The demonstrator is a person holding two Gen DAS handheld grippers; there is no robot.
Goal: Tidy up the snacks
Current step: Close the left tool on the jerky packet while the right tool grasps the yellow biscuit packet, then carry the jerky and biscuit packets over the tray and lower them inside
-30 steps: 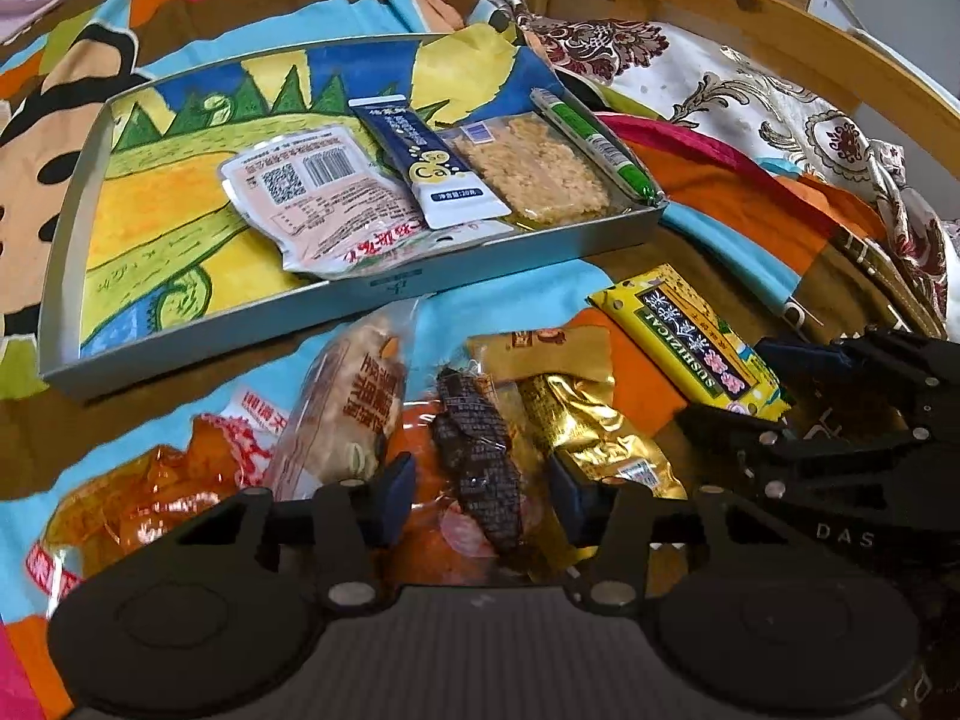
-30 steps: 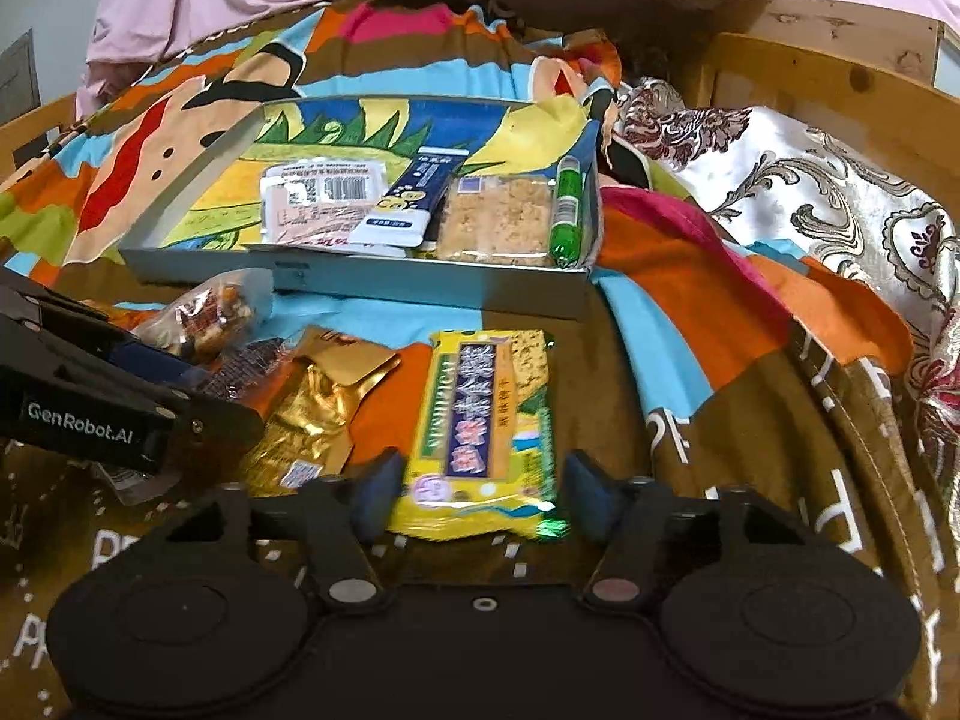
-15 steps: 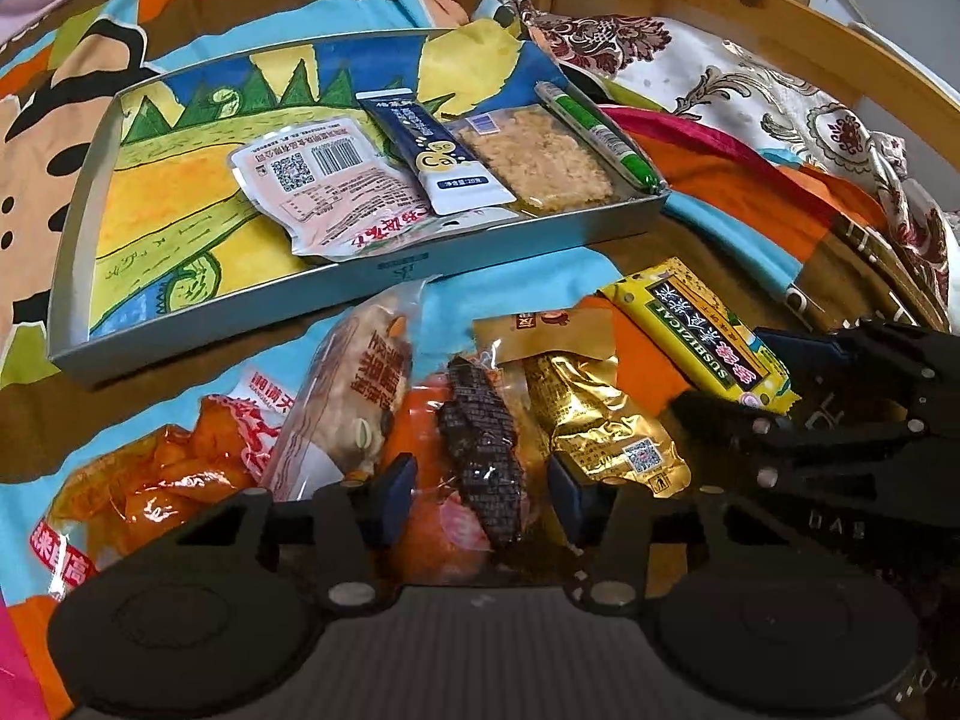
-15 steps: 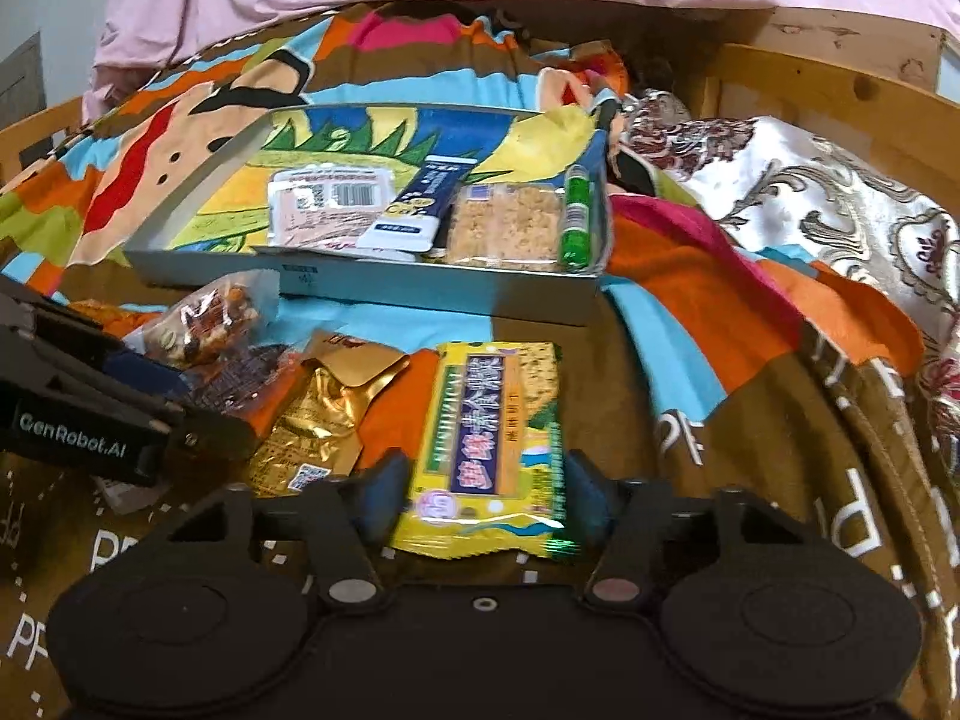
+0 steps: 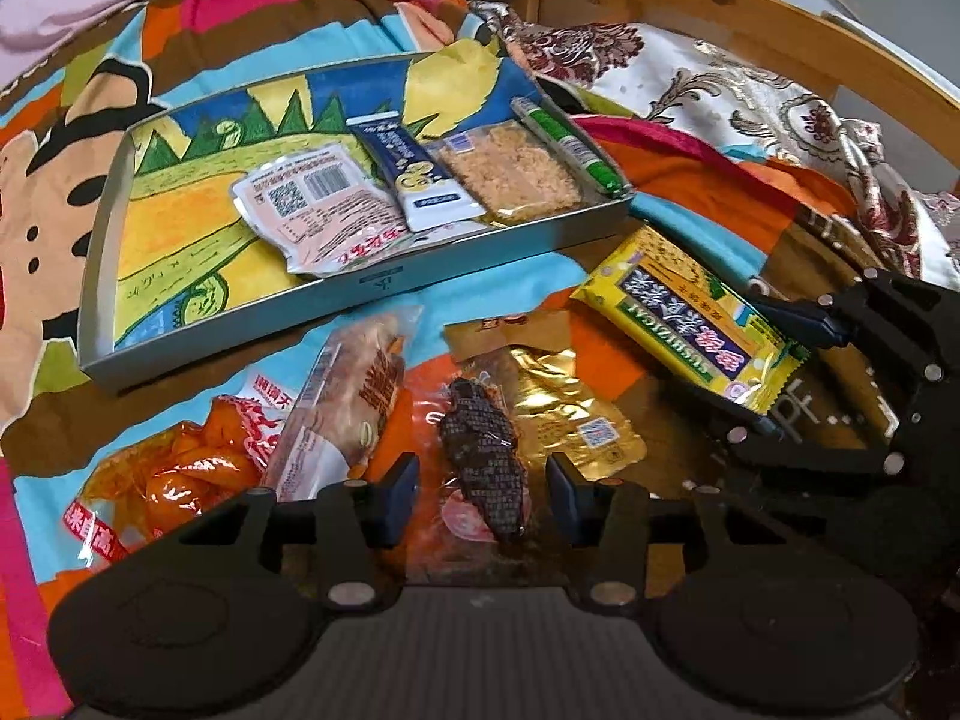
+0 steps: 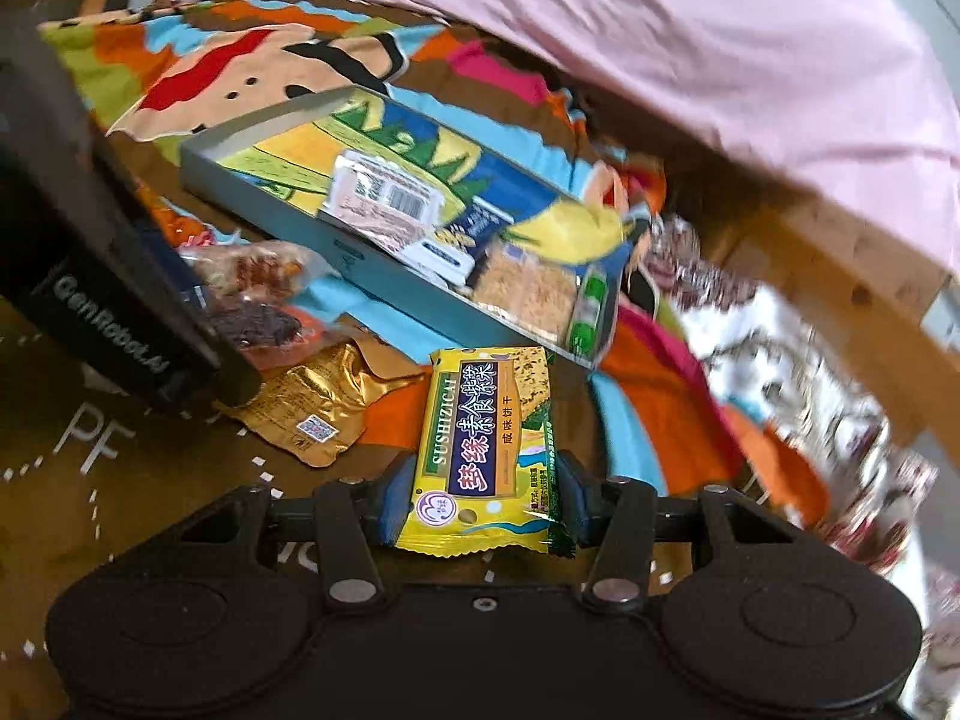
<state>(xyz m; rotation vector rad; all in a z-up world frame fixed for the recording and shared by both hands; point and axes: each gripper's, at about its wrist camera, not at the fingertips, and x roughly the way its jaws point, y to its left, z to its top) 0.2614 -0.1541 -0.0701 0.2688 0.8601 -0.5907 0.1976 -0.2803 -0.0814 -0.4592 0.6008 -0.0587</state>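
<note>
four snack packets in one tray (image 5: 372, 285), five snack packets on the blanket (image 5: 492, 294), two grippers.

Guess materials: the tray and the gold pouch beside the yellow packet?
Tray: looks like thin sheet metal or coated card, matte grey walls with crisp folded edges; can't tell which.
Gold pouch: likely metallised foil laminate, glossy and creased, with bright glare.

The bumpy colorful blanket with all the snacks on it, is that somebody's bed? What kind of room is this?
Probably a bedroom, on a bed. The snacks and the tray lie on a cartoon-print blanket, pink bedding is heaped behind, and a wooden bed frame curves around the edge.
</note>
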